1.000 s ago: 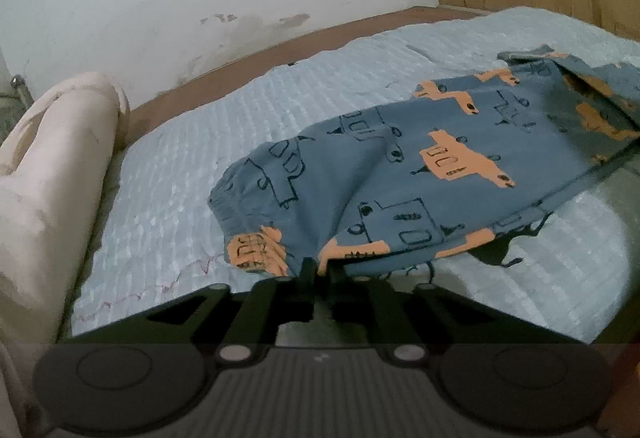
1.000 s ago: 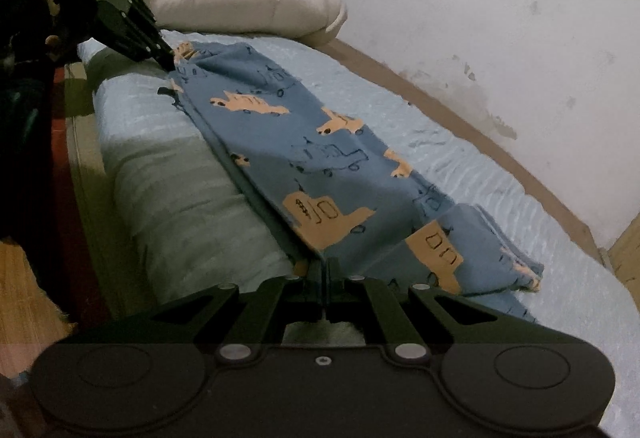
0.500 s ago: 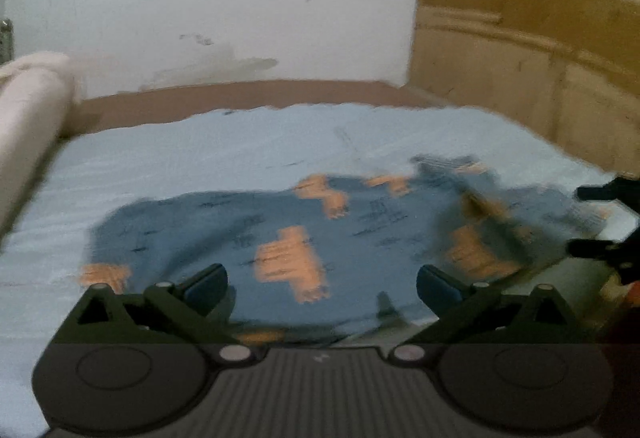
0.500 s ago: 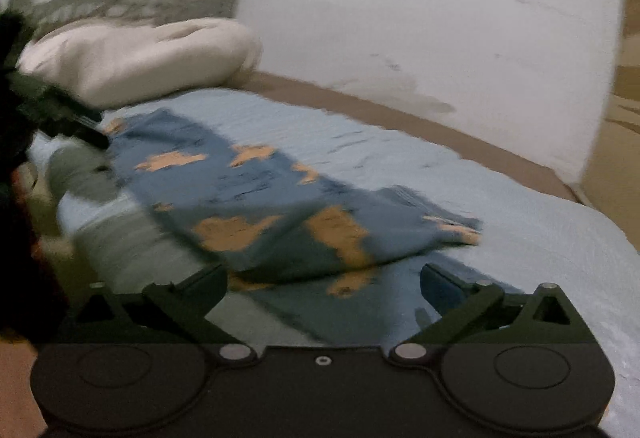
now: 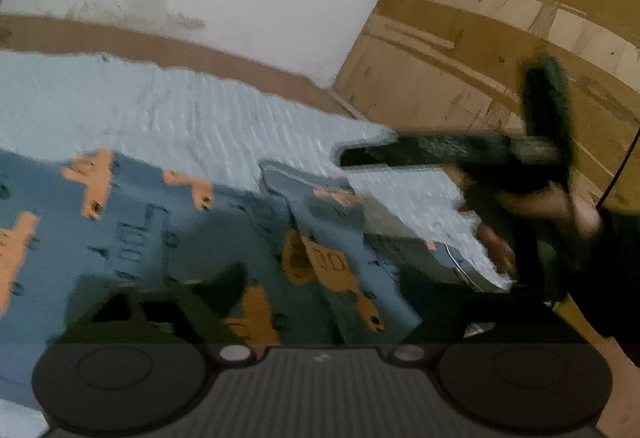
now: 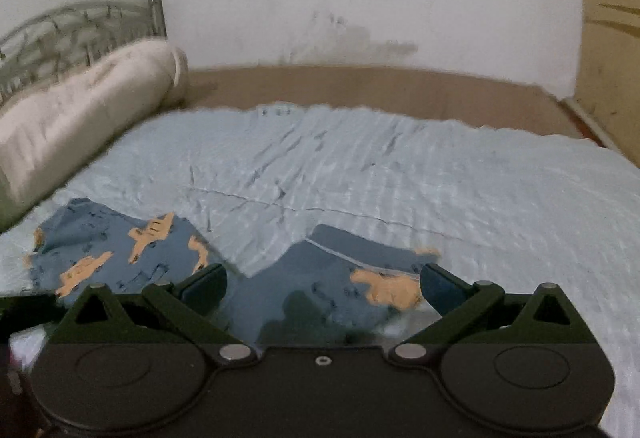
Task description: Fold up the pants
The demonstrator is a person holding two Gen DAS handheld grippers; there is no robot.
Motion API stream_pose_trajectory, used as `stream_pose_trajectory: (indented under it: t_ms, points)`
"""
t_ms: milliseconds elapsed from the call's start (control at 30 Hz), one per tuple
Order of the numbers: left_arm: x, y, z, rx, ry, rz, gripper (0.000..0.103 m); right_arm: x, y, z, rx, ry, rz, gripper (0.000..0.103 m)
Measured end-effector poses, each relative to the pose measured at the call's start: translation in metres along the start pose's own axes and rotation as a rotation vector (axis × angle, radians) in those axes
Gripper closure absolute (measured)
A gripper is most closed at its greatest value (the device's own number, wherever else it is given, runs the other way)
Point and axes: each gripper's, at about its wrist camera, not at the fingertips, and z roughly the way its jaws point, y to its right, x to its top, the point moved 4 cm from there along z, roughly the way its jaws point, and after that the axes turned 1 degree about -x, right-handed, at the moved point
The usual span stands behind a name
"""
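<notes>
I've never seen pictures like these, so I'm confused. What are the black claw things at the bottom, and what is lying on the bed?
A person holds a grabbing tool in each hand, and each tool has a small camera looking along its two fingers. One picture is from the left gripper, the other from the right gripper. The left camera also sees the other tool and the hand holding it. On the bed lie blue pants with orange trucks, beside a pillow. Both tools' jaws are closing but spread apart above the pants, holding nothing. The pictures are blurry.
</notes>
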Motion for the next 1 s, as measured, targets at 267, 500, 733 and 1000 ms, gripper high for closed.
stream_pose_trajectory:
  t_ms: [267, 500, 733, 1000]
  points:
    - [-0.008, 0.000, 0.024, -0.043, -0.078, -0.062, 0.084, 0.028, -0.047, 0.084, -0.065, -0.180, -0.081, 0.029]
    - [-0.007, 0.004, 0.027, -0.035, -0.074, -0.072, 0.102, 0.016, -0.053, 0.117, -0.191, -0.282, -0.151, 0.070]
    - [-0.001, 0.021, 0.009, -0.016, -0.035, 0.031, 0.103, 0.027, -0.027, 0.059, -0.170, -0.098, -0.073, 0.100]
    - [-0.003, 0.062, -0.002, 0.021, -0.004, 0.331, 0.103, 0.000, 0.039, -0.080, -0.200, 0.143, 0.085, 0.101]
